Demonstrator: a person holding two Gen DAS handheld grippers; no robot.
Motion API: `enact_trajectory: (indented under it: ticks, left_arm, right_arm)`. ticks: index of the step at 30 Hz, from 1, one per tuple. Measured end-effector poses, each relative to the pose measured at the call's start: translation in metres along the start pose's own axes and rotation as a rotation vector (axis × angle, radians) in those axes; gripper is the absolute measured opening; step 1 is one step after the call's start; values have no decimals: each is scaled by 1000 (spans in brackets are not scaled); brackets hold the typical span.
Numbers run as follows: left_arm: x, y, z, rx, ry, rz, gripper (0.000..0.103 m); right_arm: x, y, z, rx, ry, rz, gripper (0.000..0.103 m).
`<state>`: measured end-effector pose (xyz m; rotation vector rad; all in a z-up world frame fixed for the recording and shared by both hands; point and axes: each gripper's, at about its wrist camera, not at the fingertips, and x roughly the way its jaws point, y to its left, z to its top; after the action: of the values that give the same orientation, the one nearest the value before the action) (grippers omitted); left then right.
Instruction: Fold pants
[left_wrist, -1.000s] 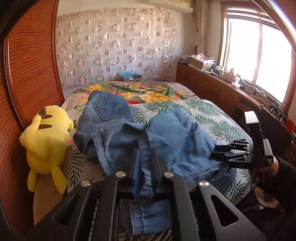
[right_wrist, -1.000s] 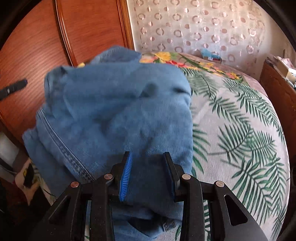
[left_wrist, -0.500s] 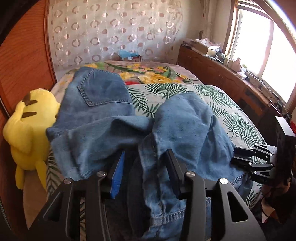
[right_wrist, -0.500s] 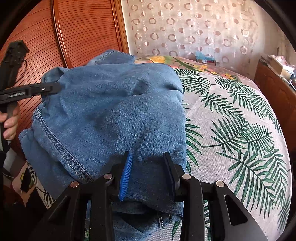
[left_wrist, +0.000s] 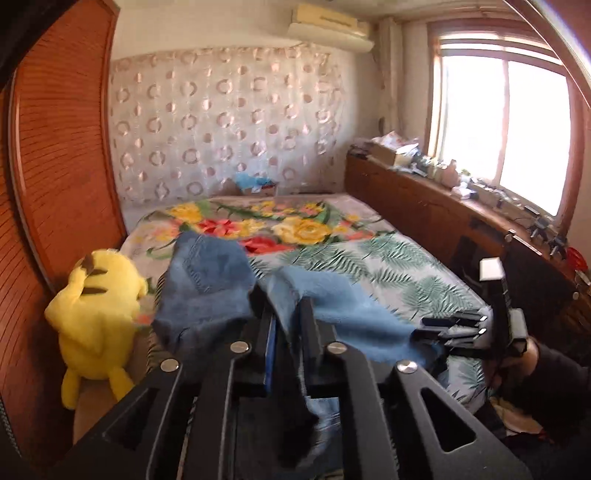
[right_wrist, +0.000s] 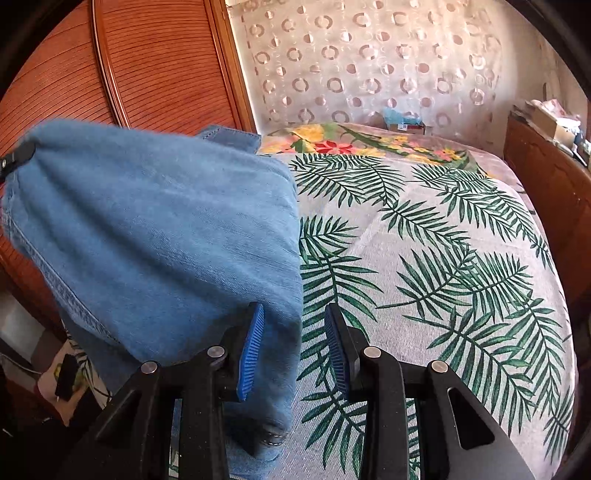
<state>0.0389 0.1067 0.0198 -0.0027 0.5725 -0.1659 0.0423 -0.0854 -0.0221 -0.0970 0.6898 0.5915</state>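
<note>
Clearly, a fold of the jeans (left_wrist: 207, 295) is pinched between the nearly closed jaws of the left gripper (left_wrist: 286, 321), with cloth hanging below them and the rest spread ahead over the bed (left_wrist: 388, 258). Left of those jaws a yellow plush (left_wrist: 96, 314) is seen against the wooden panel (left_wrist: 55, 147). The right gripper (right_wrist: 293, 347) is held with jaws parted; the denim's edge is draped between them against the left pad, and bare bedspread lies ahead and to the right.
</note>
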Motion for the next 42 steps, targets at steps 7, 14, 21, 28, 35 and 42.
enact_trajectory:
  ticks: [7, 14, 21, 28, 35, 42]
  left_arm:
    - [27, 38, -33, -80, 102, 92, 44]
    - [63, 38, -42, -74, 145, 64, 44]
    - [105, 28, -57, -25, 269, 52, 44]
    - [116, 23, -68, -17, 300, 32, 44]
    - [117, 20, -61, 15, 272, -3, 9]
    - [80, 39, -33, -17, 105, 141, 7]
  right_arm:
    - [6, -5, 2, -6, 9, -15, 35]
    - [10, 1, 12, -28, 5, -19, 35]
    - [16, 6, 11, -48, 16, -12, 35]
    - [24, 3, 13, -41, 26, -15, 35]
    - [45, -9, 37, -54, 4, 10, 47]
    - [86, -18, 51, -84, 75, 42, 49]
